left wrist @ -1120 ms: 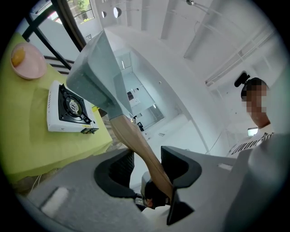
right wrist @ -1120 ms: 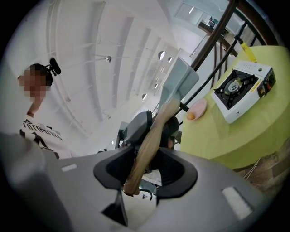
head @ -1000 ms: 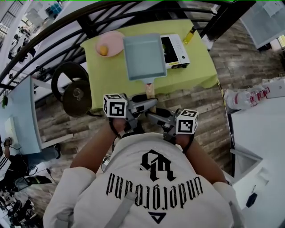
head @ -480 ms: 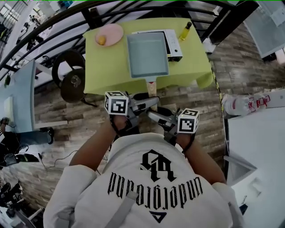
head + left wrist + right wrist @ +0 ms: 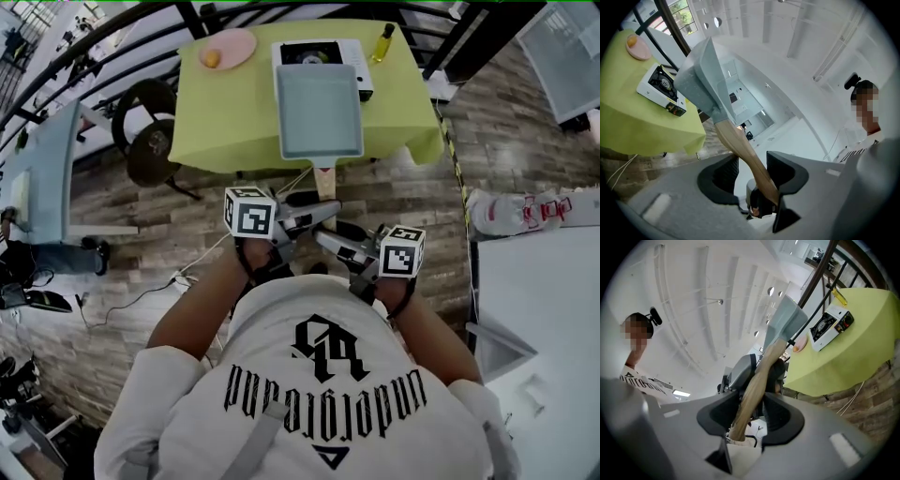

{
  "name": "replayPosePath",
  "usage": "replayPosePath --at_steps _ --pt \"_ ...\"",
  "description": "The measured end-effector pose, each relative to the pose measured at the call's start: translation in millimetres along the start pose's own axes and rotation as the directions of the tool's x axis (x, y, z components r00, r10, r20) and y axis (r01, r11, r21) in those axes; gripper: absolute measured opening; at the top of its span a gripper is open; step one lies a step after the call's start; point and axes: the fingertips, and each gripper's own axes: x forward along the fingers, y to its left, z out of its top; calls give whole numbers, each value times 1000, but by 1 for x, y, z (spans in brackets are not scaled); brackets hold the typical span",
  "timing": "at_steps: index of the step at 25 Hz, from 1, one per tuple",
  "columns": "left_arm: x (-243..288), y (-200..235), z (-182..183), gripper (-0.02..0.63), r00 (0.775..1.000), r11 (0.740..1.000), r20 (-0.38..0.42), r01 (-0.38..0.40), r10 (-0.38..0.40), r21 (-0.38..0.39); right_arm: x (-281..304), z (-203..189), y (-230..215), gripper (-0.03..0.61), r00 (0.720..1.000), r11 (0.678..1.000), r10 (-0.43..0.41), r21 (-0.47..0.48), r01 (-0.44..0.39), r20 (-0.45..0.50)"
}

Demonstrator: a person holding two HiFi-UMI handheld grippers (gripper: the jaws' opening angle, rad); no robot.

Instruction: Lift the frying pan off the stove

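Note:
The frying pan (image 5: 319,114) is rectangular and grey-blue, with a wooden handle (image 5: 325,182). It hangs in the air over the near edge of the green table (image 5: 234,122), off the white stove (image 5: 323,53) behind it. Both grippers hold the handle just in front of the person's chest. My left gripper (image 5: 314,214) is shut on the handle (image 5: 740,150), and the pan (image 5: 701,79) rises ahead of its jaws. My right gripper (image 5: 328,241) is shut on the same handle (image 5: 757,380), below the pan (image 5: 787,319). The stove (image 5: 661,86) (image 5: 829,324) stands bare on the table.
A pink plate (image 5: 228,47) carrying a small orange thing (image 5: 213,58) sits at the table's far left. A yellow oil bottle (image 5: 382,42) stands right of the stove. Black railings run behind the table. A round black stool (image 5: 150,136) stands to its left, a white counter (image 5: 539,309) on the right.
The pan has come back toward the person and no longer covers the stove, whose burner now shows behind it. Both grippers keep their hold on the handle.

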Motion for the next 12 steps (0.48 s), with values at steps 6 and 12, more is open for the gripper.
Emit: replayPosePath --at_steps 6,12 --pt "10 -20 -32 201 1000 1000 6 -11 11 -5 -27 -26 12 158 1000 1000 6 6 -6 -17" --pt "13 -33 -46 202 1000 1000 -7 -15 15 2 -39 -38 21 158 1000 1000 1 -3 -1 -27"
